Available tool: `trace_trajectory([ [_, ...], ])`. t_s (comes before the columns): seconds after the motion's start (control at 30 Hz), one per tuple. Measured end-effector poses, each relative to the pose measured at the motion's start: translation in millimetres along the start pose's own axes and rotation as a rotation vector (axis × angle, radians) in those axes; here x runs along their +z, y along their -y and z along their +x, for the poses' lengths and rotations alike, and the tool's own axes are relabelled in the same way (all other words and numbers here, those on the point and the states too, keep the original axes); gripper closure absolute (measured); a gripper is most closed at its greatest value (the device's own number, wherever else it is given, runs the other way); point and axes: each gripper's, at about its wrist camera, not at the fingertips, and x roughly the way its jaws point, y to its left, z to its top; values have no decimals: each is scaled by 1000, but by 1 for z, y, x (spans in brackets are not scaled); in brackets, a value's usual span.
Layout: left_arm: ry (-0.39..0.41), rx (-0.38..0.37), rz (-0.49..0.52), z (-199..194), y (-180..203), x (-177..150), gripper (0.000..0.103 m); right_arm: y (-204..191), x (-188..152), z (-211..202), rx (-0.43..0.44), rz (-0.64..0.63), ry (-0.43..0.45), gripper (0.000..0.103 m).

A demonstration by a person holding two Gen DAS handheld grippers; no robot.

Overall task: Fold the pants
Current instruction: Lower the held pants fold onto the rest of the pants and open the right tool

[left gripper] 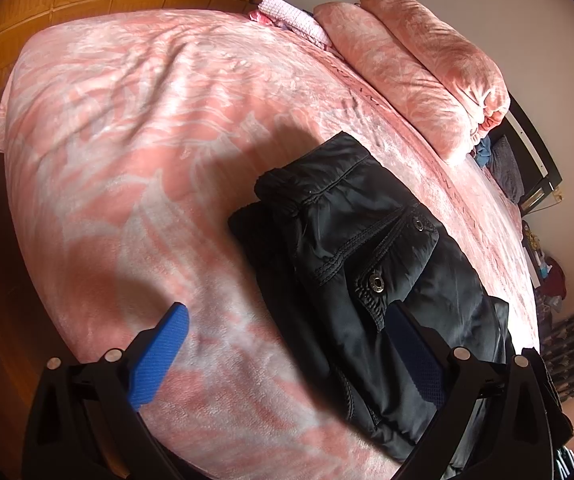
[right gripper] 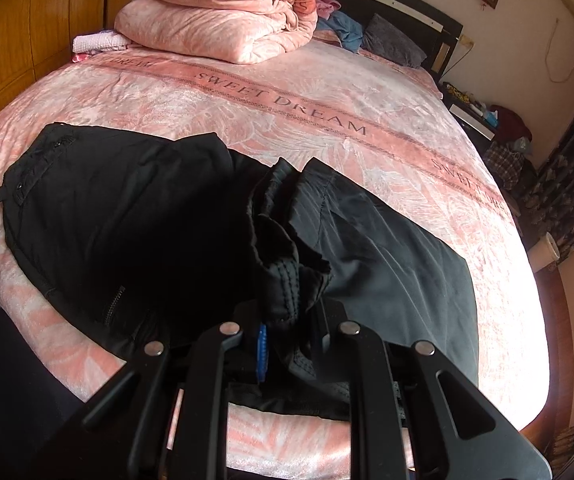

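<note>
Our right tongs [right gripper: 287, 332] pinch padded black pants [right gripper: 135, 216], shiny and stitched; left tongs [left gripper: 287, 320] gape empty above the plush pink bed [left gripper: 127, 120].

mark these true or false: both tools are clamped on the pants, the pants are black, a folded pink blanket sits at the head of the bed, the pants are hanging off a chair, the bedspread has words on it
1. Both tools are clamped on the pants. False: the right tool is shut on a bunch of the pants, but the left tool is open, holding nothing.
2. The pants are black. True.
3. A folded pink blanket sits near the head of the bed. True.
4. The pants hang off a chair. False: they lie on the bedspread.
5. The bedspread has words on it. True: "SWEET DREAM".
</note>
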Motion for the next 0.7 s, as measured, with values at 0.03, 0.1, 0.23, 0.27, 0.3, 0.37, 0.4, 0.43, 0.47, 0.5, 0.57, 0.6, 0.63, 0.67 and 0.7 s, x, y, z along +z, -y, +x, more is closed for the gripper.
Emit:
trace_trajectory([
  [0.03,0,0,0,0,0,0,4,-2,-2,2,2,-1,-6,88],
  [0.1,0,-1,-1,0,-1,0,4,-8,-4,8,2,-5,-18,88],
  [0.23,-2,-1,-2,0,0,0,4,-17,-8,19,1,-13,-45,88],
  [0.27,-4,-1,-4,0,0,0,4,-18,-8,22,1,-14,-50,88],
  [0.3,-8,-2,-8,0,-1,0,4,-20,-8,24,1,-14,-55,88],
  [0.37,-12,-9,-16,0,-2,0,4,-23,-9,26,0,-15,-61,87],
  [0.4,-12,-13,-18,-1,-3,0,4,-24,-9,28,0,-16,-65,87],
  [0.43,-11,-15,-22,-1,-4,0,4,-25,-10,29,0,-16,-67,87],
  [0.47,-14,-18,-25,-1,-4,0,4,-26,-10,30,-1,-19,-72,87],
  [0.5,-14,-23,-27,-1,-5,0,4,-27,-10,32,-2,-22,-77,87],
  [0.57,-7,-29,-28,-3,-5,0,4,-30,-12,35,-2,-27,-86,87],
  [0.6,-6,-28,-25,-3,-5,-1,4,-32,-13,37,-2,-30,-91,87],
  [0.63,-5,-29,-22,-2,-3,-1,4,-34,-14,39,-3,-35,-95,86],
  [0.67,-4,-29,-19,-2,-2,-1,4,-36,-14,41,-3,-41,-99,85],
  [0.7,-3,-29,-17,-2,-2,0,4,-38,-15,43,-4,-48,-104,84],
])
